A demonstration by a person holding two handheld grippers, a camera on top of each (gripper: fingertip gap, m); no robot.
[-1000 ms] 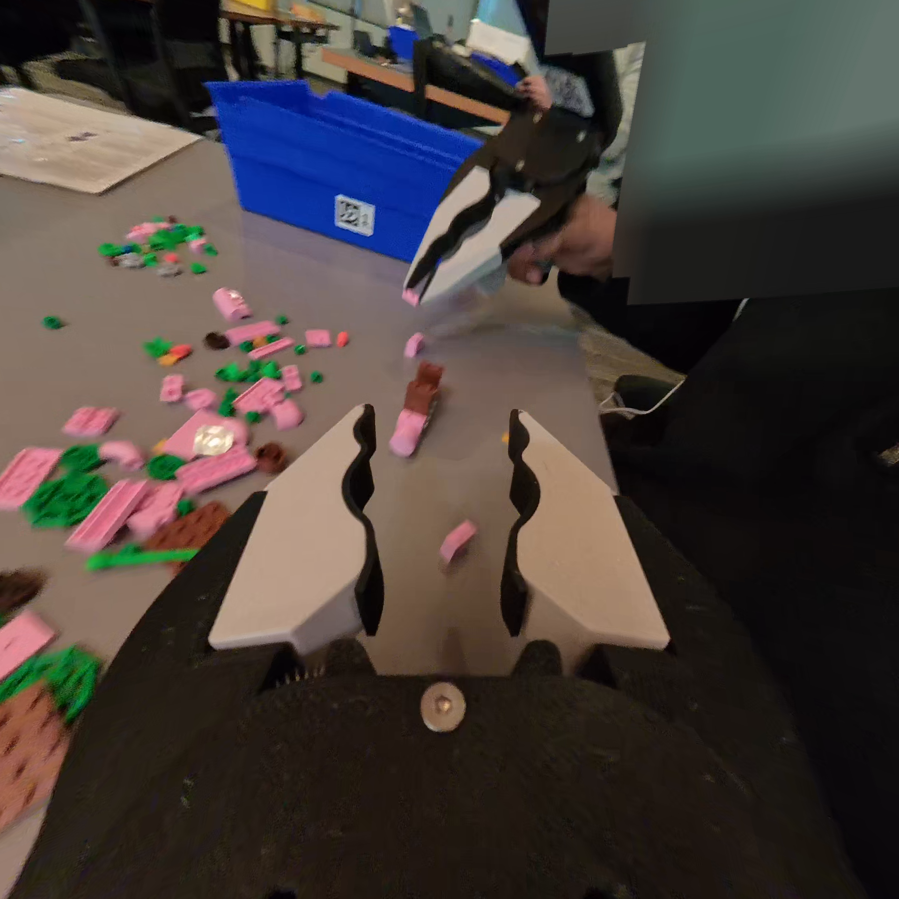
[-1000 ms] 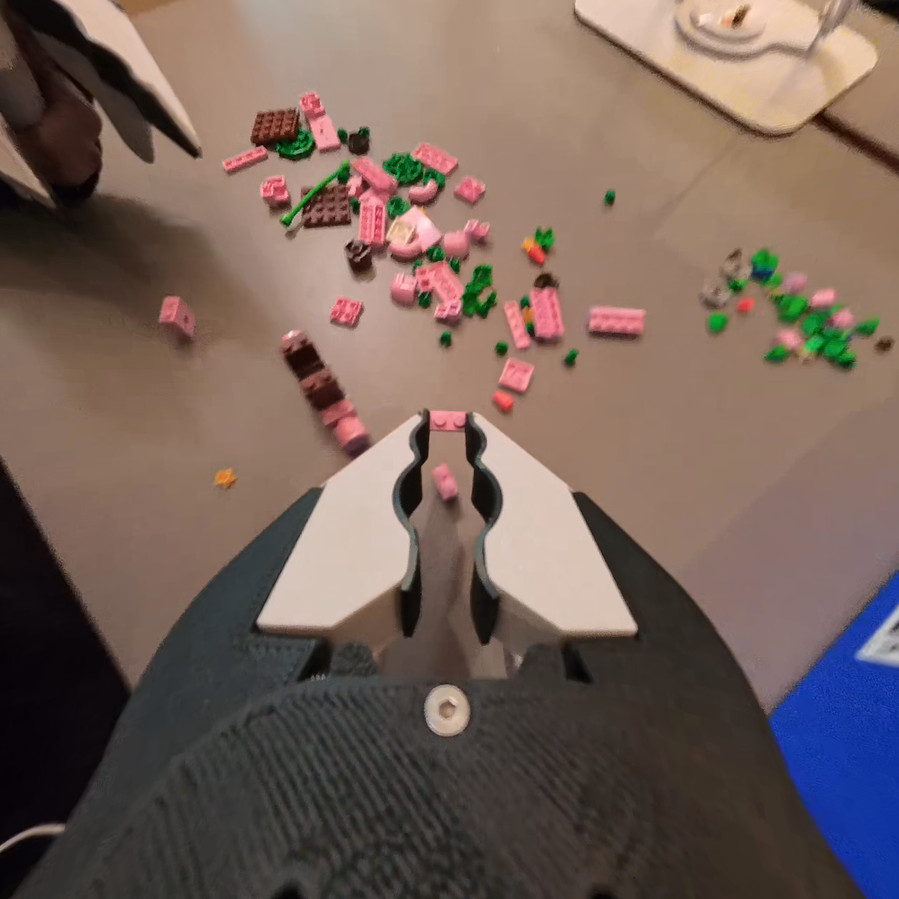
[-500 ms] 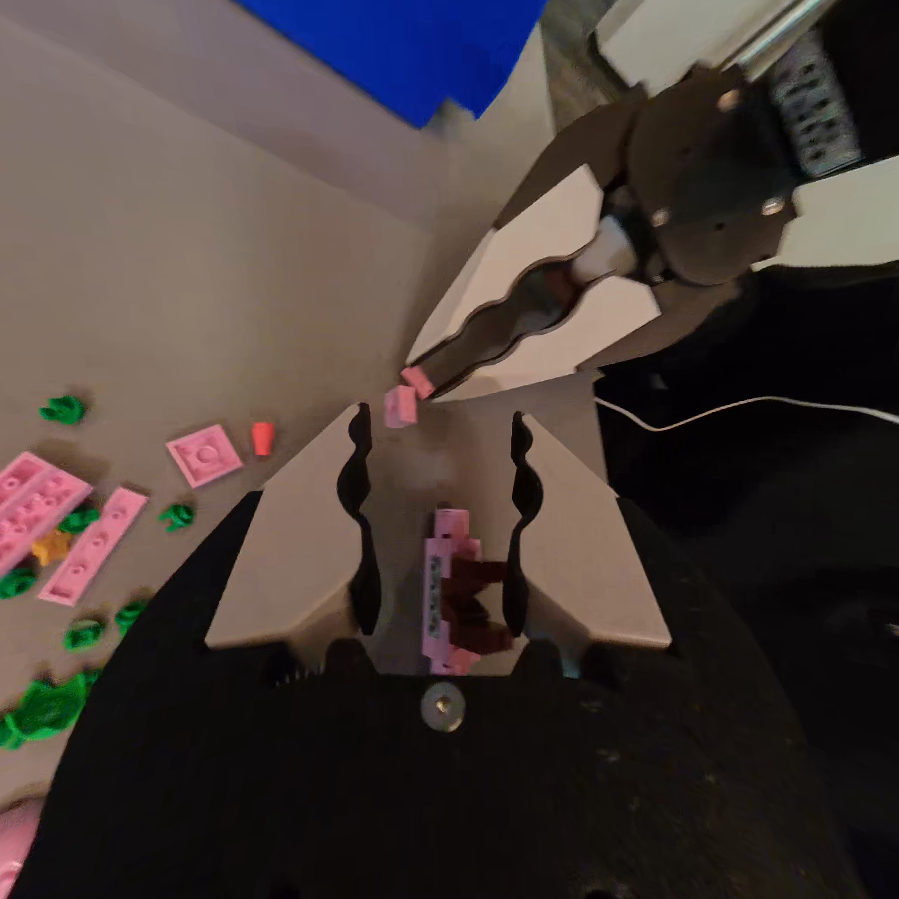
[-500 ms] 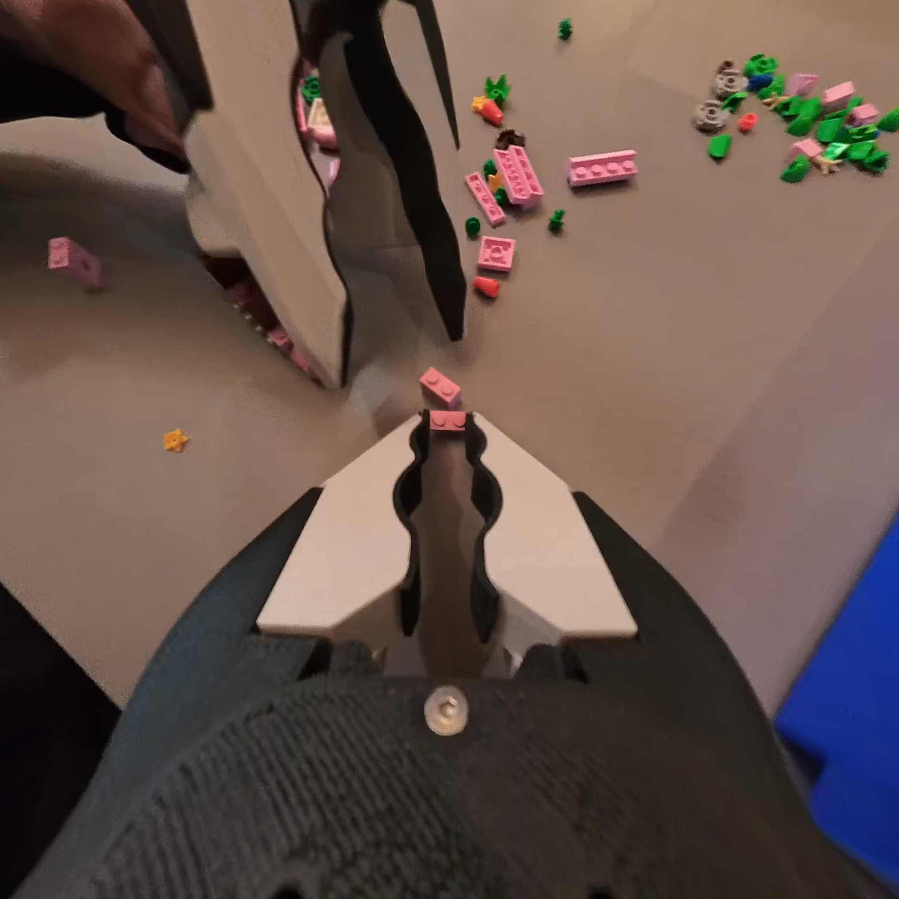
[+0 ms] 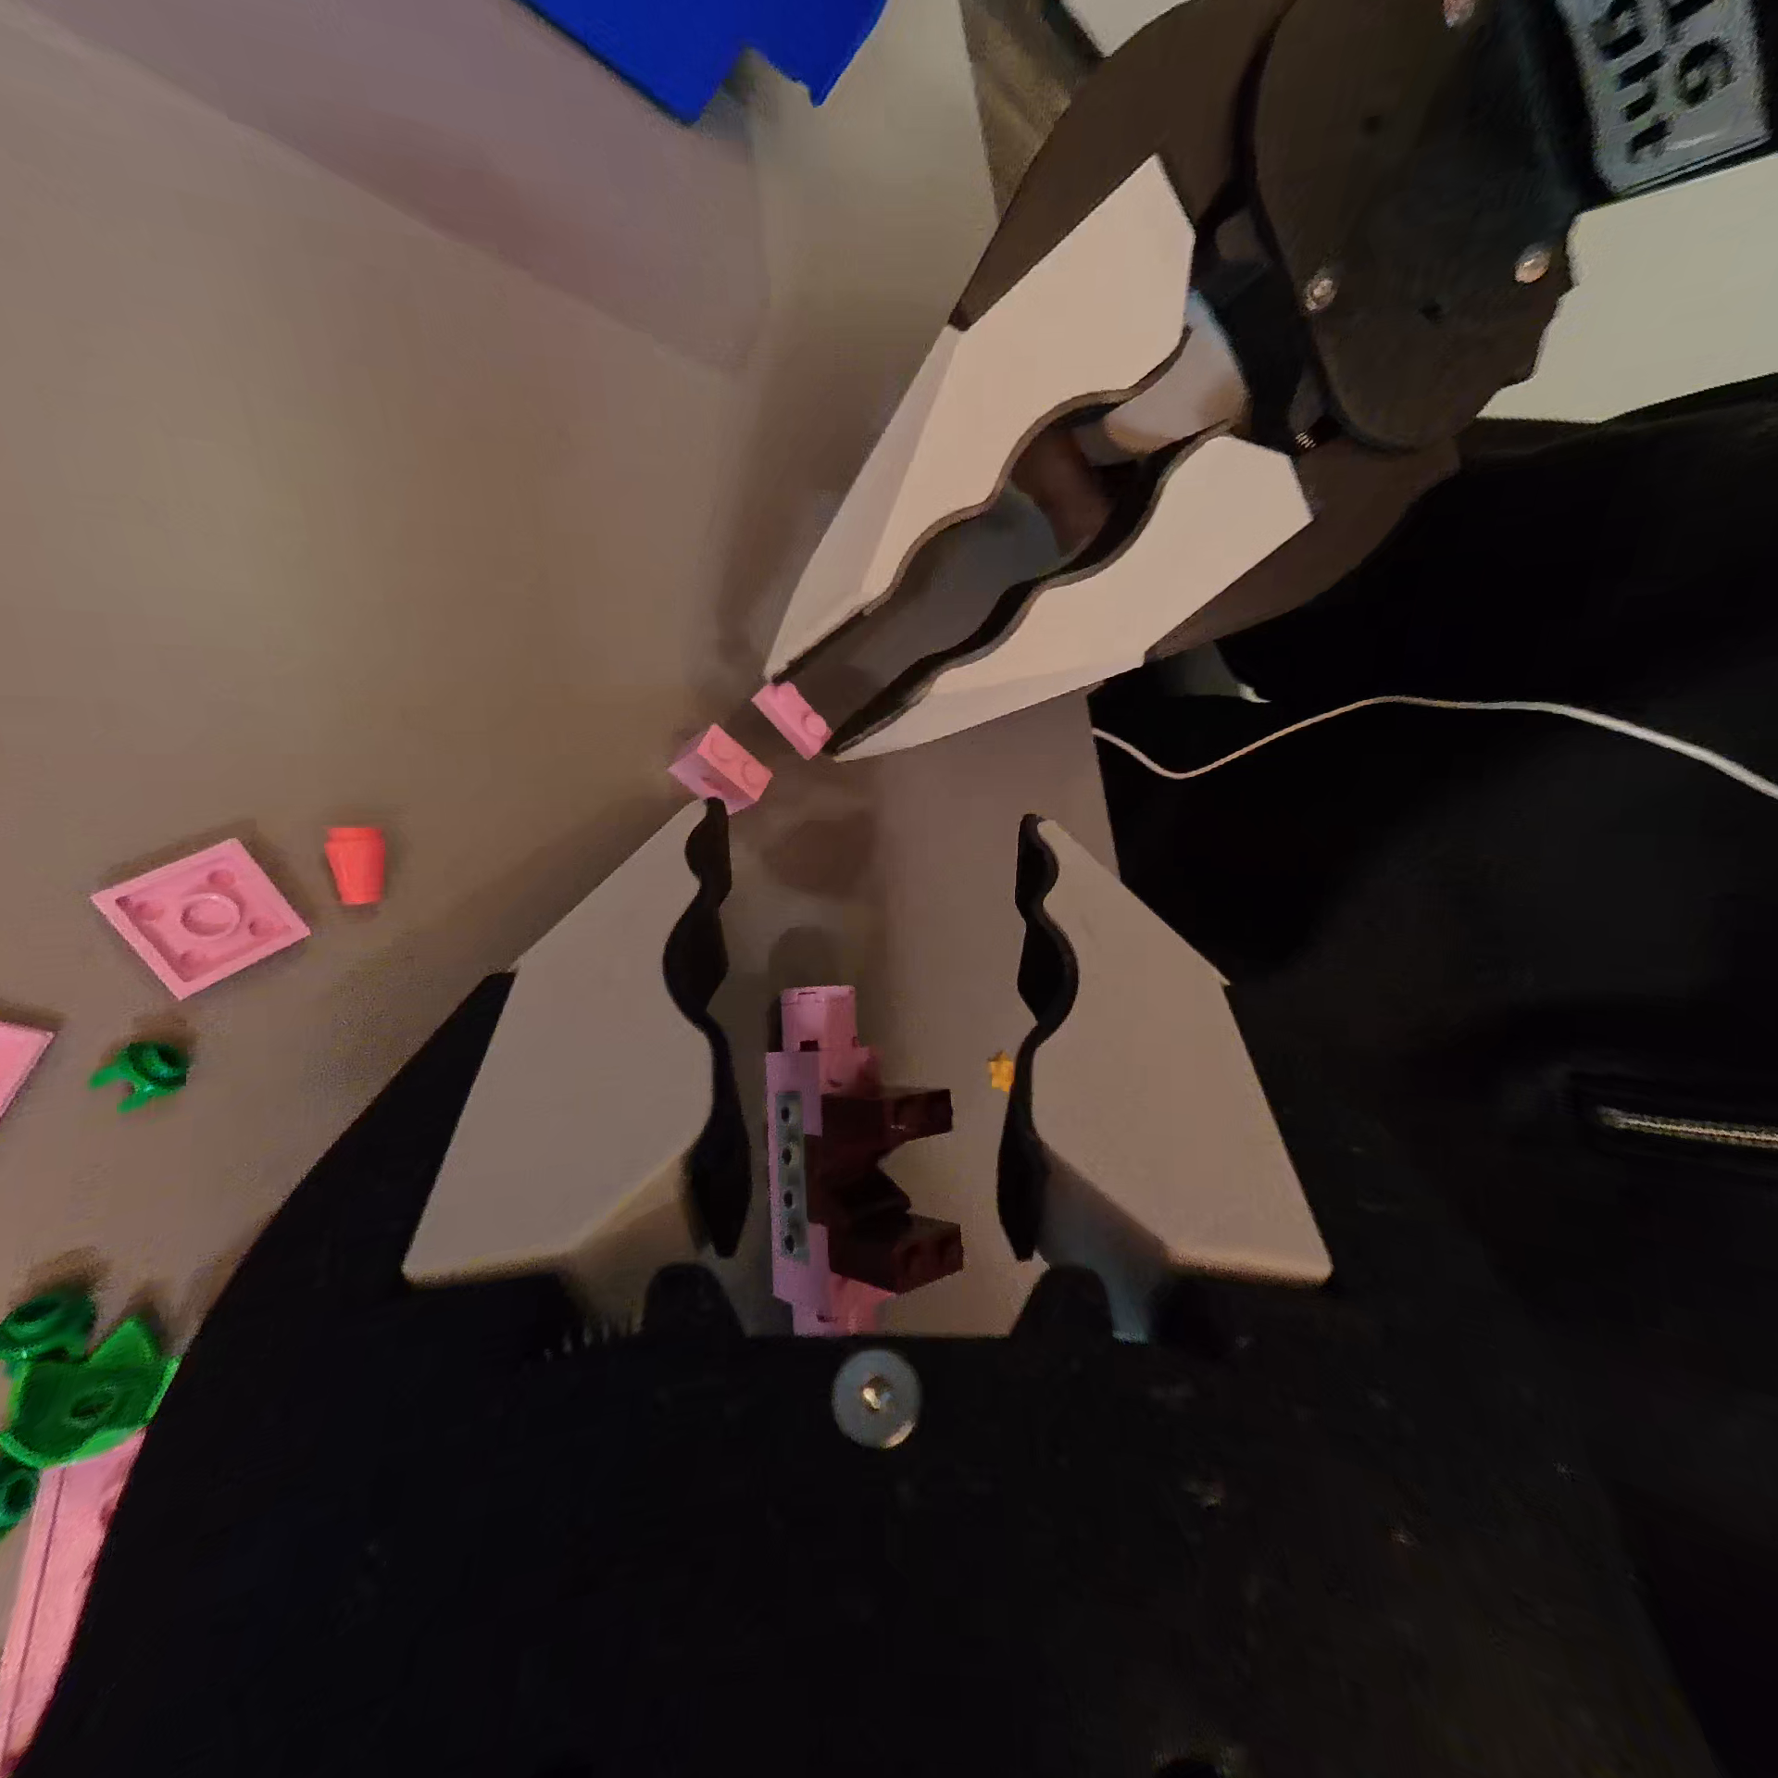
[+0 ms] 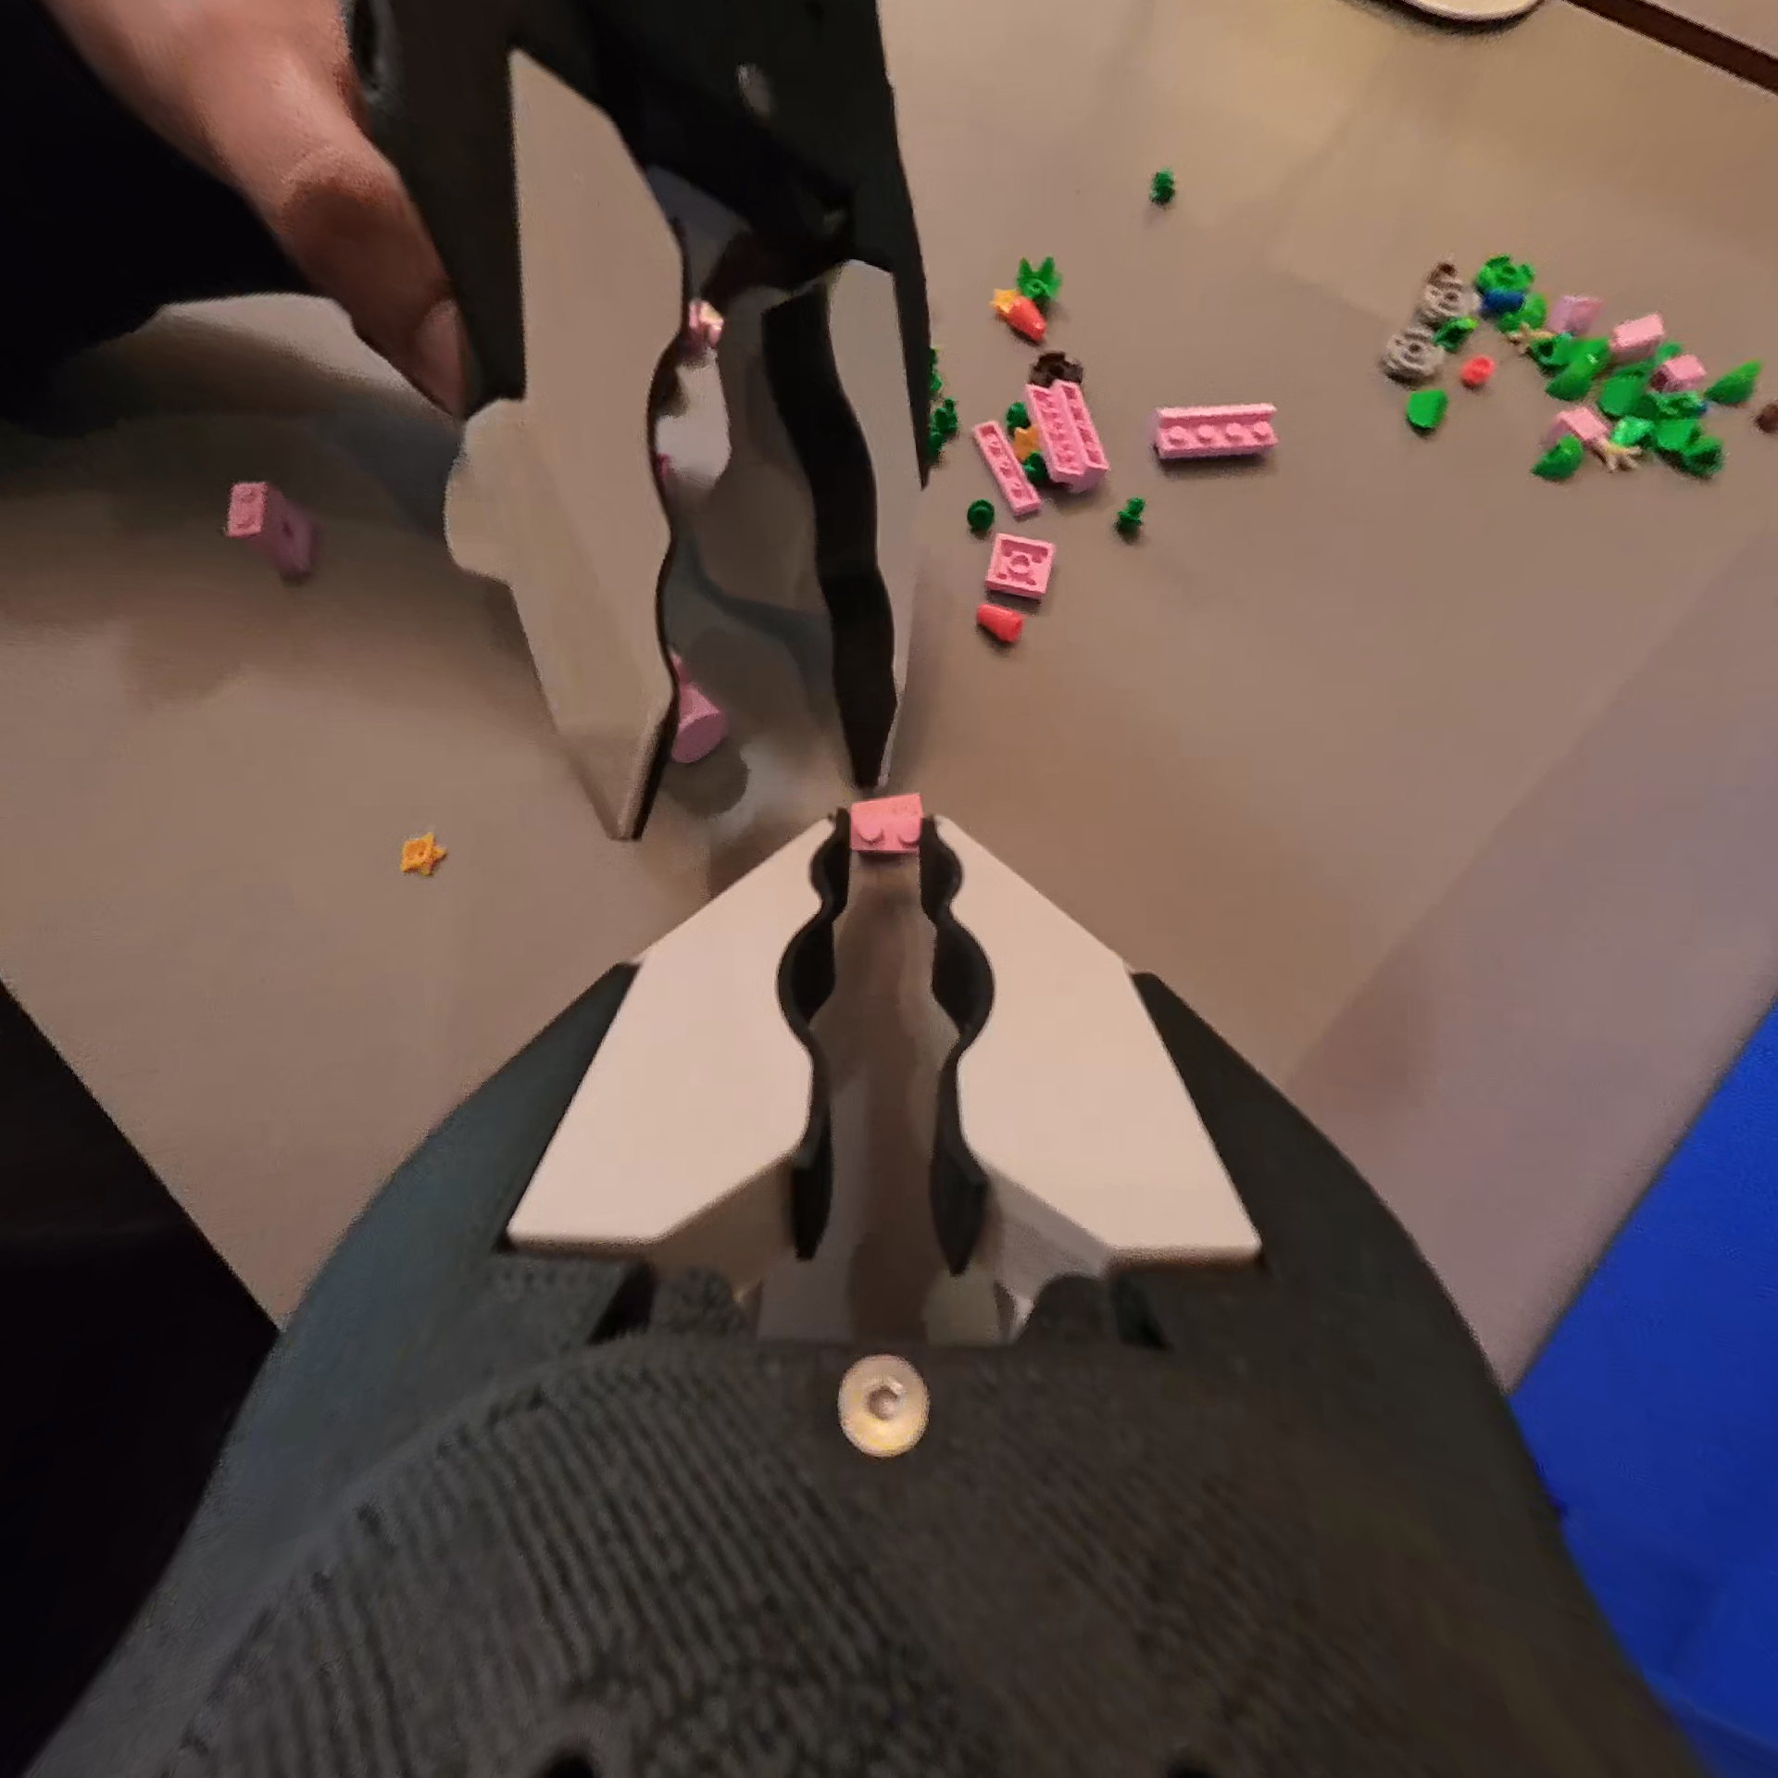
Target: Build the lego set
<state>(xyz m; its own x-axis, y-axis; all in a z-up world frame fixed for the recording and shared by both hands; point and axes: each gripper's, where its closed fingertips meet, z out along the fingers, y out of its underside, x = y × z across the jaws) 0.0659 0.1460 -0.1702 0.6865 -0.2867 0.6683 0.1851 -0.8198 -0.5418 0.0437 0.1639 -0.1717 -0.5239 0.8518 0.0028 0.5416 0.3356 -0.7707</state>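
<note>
My left gripper [image 5: 871, 837] is open and low over the table, with a pink and brown lego assembly [image 5: 847, 1155] lying between its fingers, touching neither. My right gripper [image 6: 885, 847] is shut on a small pink brick [image 6: 887, 825], held at its tips. In the left wrist view the right gripper [image 5: 818, 717] comes in from the upper right with that brick [image 5: 791, 717], close to a loose pink brick [image 5: 722, 770] on the table by my left fingertip. In the right wrist view the left gripper [image 6: 746, 799] stands just ahead, and the assembly's pink end [image 6: 695, 722] shows between its fingers.
A blue bin [image 5: 712, 38] stands beyond; its edge shows at the lower right [image 6: 1684, 1299]. A pink square plate [image 5: 202, 914], a red cone [image 5: 356, 866] and green bits [image 5: 144, 1073] lie to the left. Pink plates [image 6: 1058, 443], a pink long brick [image 6: 1217, 430], a green cluster [image 6: 1616, 385], a lone pink brick [image 6: 269, 524] and an orange star [image 6: 421, 854] are scattered. The table edge and a white cable [image 5: 1443, 712] are on the right. Only a small space, under 4 cm, lies between the two pairs of fingers.
My left gripper has moved forward and down until the assembly lies between its open fingers. My right gripper, still holding the pink brick, has come close to the left fingertips.
</note>
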